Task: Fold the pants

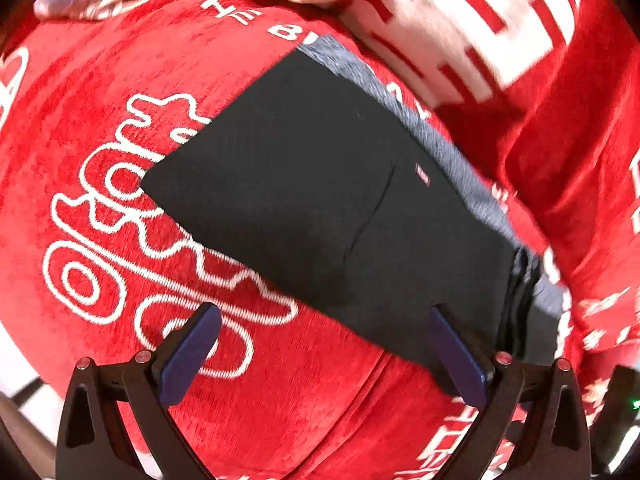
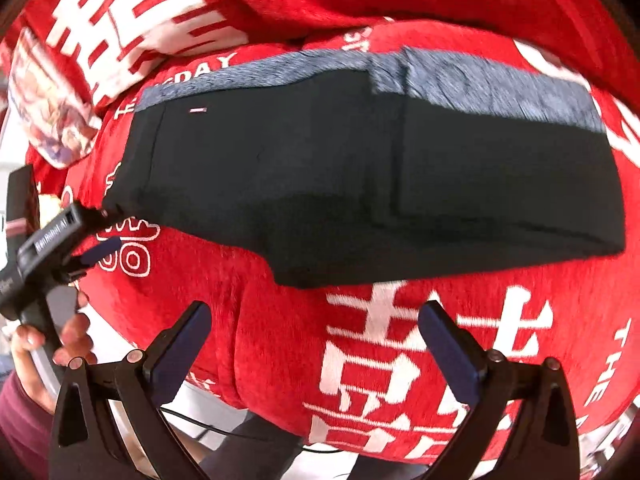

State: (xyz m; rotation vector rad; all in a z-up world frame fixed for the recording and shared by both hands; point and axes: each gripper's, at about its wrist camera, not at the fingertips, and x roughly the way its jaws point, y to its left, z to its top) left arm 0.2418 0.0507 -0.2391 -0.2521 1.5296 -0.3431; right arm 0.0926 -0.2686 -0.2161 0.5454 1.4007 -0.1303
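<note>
The black pants (image 1: 320, 184) with a grey side stripe lie folded flat on a red blanket (image 1: 100, 92). In the right wrist view the pants (image 2: 340, 168) stretch across the middle, with a doubled-over part at the right. My left gripper (image 1: 324, 320) is open and empty, its right finger over the pants' near edge. My right gripper (image 2: 316, 316) is open and empty, just in front of the pants' near edge. The left gripper (image 2: 90, 236) also shows in the right wrist view at the pants' left end, held by a hand.
The red blanket (image 2: 400, 360) with white lettering covers the surface. A bunched red and white blanket (image 1: 460, 20) lies behind the pants. A patterned pillow (image 2: 48, 112) sits at the far left. A cable (image 2: 224, 428) lies on the floor below the blanket's edge.
</note>
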